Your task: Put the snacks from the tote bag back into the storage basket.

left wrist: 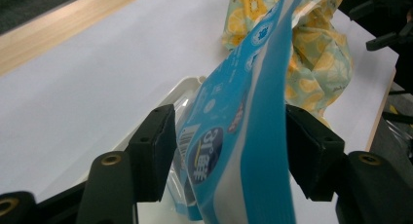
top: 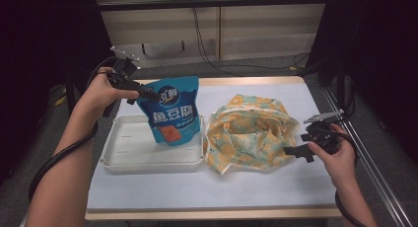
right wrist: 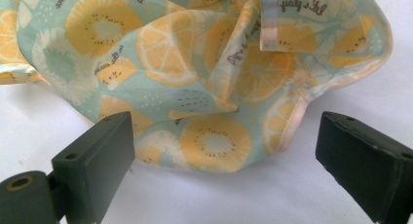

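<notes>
Pouch (top: 171, 111) clamped in left hand-held gripper (top: 148, 94) over tray (top: 129, 155), right hand-held gripper (top: 294, 150) agape beside bag (top: 251, 133).

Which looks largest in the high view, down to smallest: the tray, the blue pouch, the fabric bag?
1. Fabric bag and tray: too alike in apparent area to rank, and the pouch covers part of the tray.
2. Blue pouch: clearly smallest, though lifted nearer the camera by the left gripper.

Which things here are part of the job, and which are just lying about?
In use:
blue snack pouch, held by the left gripper
fruit-print cloth bag, with the open right gripper beside it
white tray

Lying about:
cables on the floor
</notes>
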A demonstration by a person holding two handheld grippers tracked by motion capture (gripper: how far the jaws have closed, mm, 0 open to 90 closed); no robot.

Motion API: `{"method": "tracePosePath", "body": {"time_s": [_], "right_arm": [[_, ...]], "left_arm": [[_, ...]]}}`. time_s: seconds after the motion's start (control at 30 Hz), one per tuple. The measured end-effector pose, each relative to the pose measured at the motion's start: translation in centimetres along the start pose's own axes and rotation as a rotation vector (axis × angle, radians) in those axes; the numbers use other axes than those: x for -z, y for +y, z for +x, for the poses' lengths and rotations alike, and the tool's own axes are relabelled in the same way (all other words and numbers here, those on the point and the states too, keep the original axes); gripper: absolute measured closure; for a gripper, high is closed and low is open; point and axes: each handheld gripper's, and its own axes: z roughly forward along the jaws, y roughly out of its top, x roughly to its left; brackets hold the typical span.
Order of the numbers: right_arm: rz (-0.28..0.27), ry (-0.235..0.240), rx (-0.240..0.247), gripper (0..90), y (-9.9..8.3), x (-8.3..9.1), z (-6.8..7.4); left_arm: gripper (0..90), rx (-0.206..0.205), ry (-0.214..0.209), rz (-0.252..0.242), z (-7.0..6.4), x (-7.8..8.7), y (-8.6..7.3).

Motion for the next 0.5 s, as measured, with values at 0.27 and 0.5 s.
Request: {"method": "tracePosePath", "body": {"time_s": [0.27, 0.5], "right_arm": [[-0.001, -0.007, 0.005, 6.5, 0.0, 0.2, 0.2], [-0.005, -0.008, 0.007, 6.2, 0.0, 0.3, 0.2]], "left_arm": [[27.0, 0.035, 0.059, -0.018, -0.6, 0.5, -2.0], [19.4, 0.055, 0.079, -0.033, -1.0, 0.5, -4.2]]}}
